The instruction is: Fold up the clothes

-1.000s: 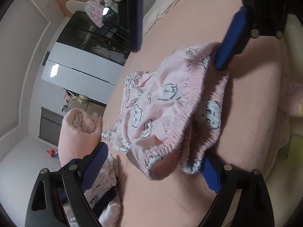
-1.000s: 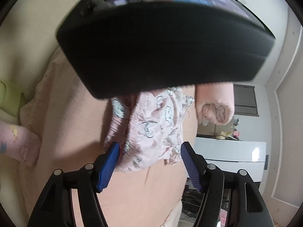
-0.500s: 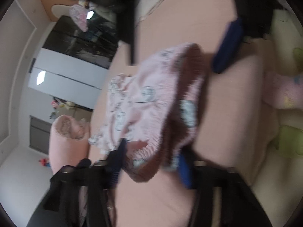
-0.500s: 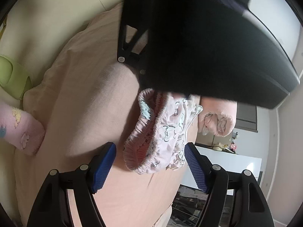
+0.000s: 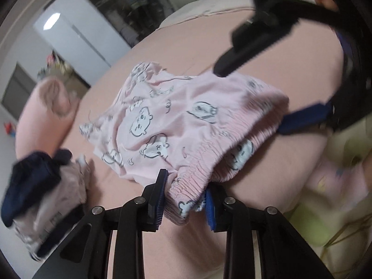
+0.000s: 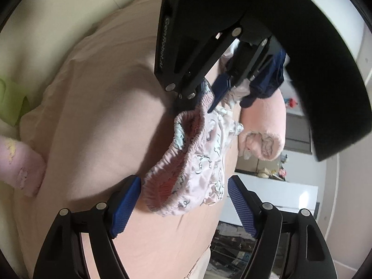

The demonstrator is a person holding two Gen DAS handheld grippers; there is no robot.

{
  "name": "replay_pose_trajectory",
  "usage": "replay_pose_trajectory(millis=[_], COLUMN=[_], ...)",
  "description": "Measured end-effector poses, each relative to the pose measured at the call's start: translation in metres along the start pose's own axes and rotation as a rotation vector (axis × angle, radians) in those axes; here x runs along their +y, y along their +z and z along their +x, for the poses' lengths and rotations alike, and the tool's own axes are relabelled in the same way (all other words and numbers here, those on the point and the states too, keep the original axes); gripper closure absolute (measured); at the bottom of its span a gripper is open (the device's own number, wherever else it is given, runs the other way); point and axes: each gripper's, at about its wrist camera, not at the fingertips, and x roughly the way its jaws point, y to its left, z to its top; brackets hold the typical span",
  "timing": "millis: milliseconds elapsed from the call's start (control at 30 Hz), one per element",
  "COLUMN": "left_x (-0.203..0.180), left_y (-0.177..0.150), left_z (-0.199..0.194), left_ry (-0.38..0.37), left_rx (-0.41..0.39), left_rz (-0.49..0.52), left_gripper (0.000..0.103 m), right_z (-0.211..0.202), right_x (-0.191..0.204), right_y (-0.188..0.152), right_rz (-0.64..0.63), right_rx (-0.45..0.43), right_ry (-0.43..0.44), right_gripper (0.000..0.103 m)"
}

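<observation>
Pink shorts (image 5: pixel 162 125) printed with cartoon faces lie on a pink bed sheet (image 5: pixel 200 39). My left gripper (image 5: pixel 186 200) is shut on their gathered elastic waistband, at the bottom of the left wrist view. That corner is raised off the sheet. In the right wrist view the left gripper (image 6: pixel 207 97) pinches the far end of the waistband (image 6: pixel 176 162). My right gripper (image 6: pixel 183 209) straddles the near end of the waistband. Its jaws are opening, with cloth between them and its pads not pressing. One blue pad (image 5: pixel 304 118) rests by the waistband's corner.
A rolled pink towel (image 6: pixel 262 137) lies at the bed's edge beyond the shorts. A stack of folded clothes with a navy piece (image 5: pixel 34 181) sits to the left of my left gripper. A pink patterned roll (image 6: pixel 18 162) and green fabric (image 6: pixel 9 102) lie near the pillows.
My left gripper has gone from wide open to shut on the waistband, rolled, and lifted that corner. The right gripper's jaws have spread wider around the other end.
</observation>
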Motion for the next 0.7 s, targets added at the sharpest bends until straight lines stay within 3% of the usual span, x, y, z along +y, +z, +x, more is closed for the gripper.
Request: replay_pose_trajectory(millis=[133, 400, 500, 633, 700], left_x=[0.015, 0.037, 0.046, 0.051, 0.054], left_y=[0.006, 0.014, 0.015, 0.016, 0.016], left_z=[0.002, -0.008, -0.011, -0.012, -0.012], left_ry=[-0.062, -0.150, -0.164, -0.167, -0.175], left_rx=[0.012, 0.006, -0.003, -0.001, -0.001], left_rz=[-0.090, -0.177, -0.200, -0.203, -0.208], left_gripper=[0.077, 0.077, 0.077, 0.078, 0.077], right_z=[0.007, 0.009, 0.009, 0.022, 0.028], right_x=[-0.011, -0.010, -0.008, -0.020, -0.024], right_y=[-0.001, 0.000, 0.001, 0.004, 0.006], right_rz=[0.049, 0.062, 0.095, 0.117, 0.141], right_rx=[0.022, 0.030, 0.045, 0.092, 0.104], right_ry=[0.031, 0.004, -0.007, -0.083, -0.061], right_gripper=[0.025, 0.024, 0.022, 0.022, 0.022])
